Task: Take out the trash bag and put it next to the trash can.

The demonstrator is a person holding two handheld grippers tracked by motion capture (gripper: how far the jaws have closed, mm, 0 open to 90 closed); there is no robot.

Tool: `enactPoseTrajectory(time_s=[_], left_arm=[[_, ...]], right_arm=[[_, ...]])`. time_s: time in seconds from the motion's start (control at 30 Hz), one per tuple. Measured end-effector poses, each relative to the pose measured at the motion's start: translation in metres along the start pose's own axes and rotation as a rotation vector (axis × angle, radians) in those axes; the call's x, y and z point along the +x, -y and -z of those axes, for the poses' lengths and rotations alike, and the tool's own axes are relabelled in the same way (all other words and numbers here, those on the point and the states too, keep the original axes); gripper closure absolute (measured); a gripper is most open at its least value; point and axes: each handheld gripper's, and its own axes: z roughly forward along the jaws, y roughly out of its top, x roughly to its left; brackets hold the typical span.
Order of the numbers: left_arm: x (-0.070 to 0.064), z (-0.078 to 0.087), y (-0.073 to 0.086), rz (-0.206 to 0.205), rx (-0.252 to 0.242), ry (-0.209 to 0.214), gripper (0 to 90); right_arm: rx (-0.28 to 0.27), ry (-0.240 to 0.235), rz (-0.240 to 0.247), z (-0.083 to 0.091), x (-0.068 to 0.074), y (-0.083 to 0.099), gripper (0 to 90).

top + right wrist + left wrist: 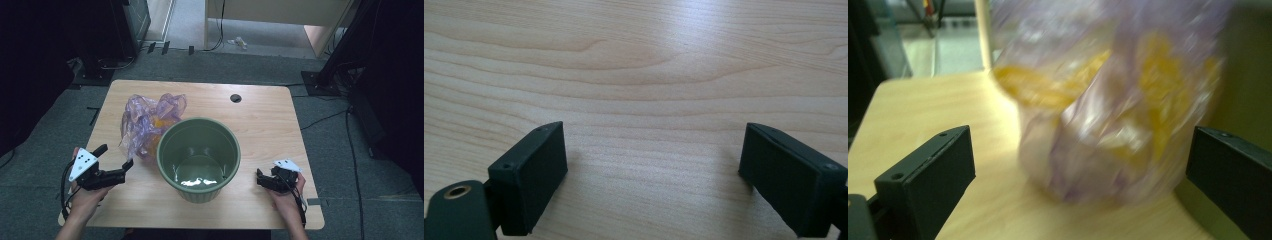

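Grippers sit nearest, one at each front corner of the tabletop (260,107), each held in a hand that comes in over the near edge. The left gripper (116,161) hovers near the front left corner with its jaws spread wide and aimed at the purple bag (147,125); in the left gripper view the bag (1108,105) fills the gap ahead of the two black jaws, neither of which touches it, so this reads as the lead-in to a grasp. The right gripper (260,179) rests low by the front right corner, also wide open with nothing between its jaws; the right gripper view looks along them at bare wood grain (639,75), which suggests this hand is simply parked out of the way while the left one works.

Between the two grippers, toward the middle of the front edge, stands a green plastic pot (165,150), upright, open at the top and holding nothing, its glossy bottom catching the light. Its central spot makes it a likely receptacle for the bag, though that is a guess.

Just behind and left of the pot, touching its rim side, lies the bag: thin, translucent, crumpled, with loose folds rising at the top and yellow-orange contents showing through. The close view is blurred, so what is inside cannot be told.
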Motion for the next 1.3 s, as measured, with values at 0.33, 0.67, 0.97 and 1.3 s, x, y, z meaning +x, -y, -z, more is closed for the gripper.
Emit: enactPoseTrajectory(time_s=[0.33,0.67,0.97,1.3], left_arm=[[0.020,0.017,0.032,0.043,0.079,-0.088,0.0],[0.034,0.028,0.052,0.088,0.125,-0.153,0.0],[0.039,0.023,0.070,0.090,0.217,-0.209,0.0],[0.033,0.007,0.072,0.055,0.402,-0.264,0.0]], right_arm=[[-0.001,0.002,0.000,0.000,0.000,0.000,11.3],[-0.001,0.004,0.001,0.000,0.000,0.000,11.3],[0.000,0.005,-0.002,0.000,0.000,0.000,11.3],[0.000,0.005,-0.001,0.000,0.000,0.000,11.3]])
